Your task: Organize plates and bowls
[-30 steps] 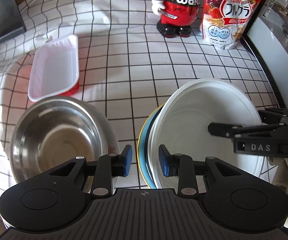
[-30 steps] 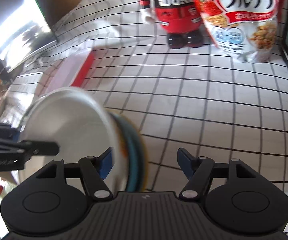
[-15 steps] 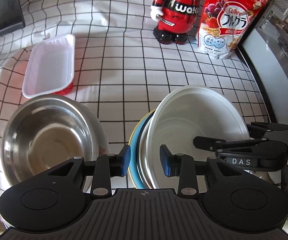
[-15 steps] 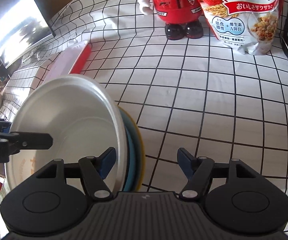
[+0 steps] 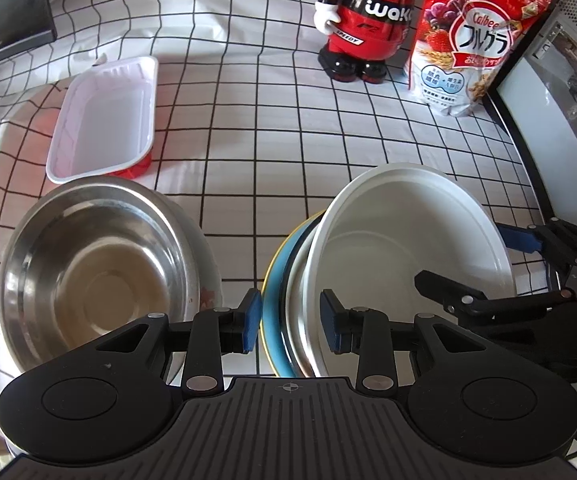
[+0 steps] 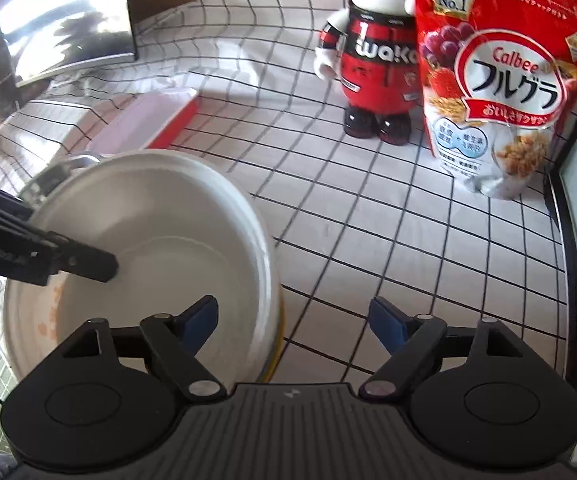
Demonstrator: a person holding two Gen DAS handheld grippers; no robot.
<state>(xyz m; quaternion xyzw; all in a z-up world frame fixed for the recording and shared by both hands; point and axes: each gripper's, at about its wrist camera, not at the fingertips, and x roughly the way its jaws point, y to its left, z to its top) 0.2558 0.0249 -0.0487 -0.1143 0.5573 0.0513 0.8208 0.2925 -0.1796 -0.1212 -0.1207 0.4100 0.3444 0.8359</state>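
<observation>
Plates and bowls sit in two groups on the checked cloth (image 5: 272,168) in front of me. On my left gripper's side I see a steel bowl (image 5: 96,276), upright, just below a white and red tray (image 5: 104,120). Beside it stands the stack: a white bowl (image 5: 404,248) nested on a blue plate (image 5: 278,304) with a yellow rim under that.

My left gripper (image 5: 290,322) straddles the near edge of that stack, one blue pad outside the blue plate, the other inside the white bowl. The pads look close against the rims on both sides, so I read it as holding the stack's edge, at a middling width.

My right gripper (image 6: 294,320) has just been spreading its fingers and they now stand wide. Its left pad (image 6: 200,322) hangs over the inside of the white bowl (image 6: 160,256) and the other pad is out over the cloth, so the rim lies between them without either pad pressing it.

Farther back a red and black toy figure (image 6: 372,68) and a cereal bag (image 6: 500,80) stand side by side, touching or nearly so.
</observation>
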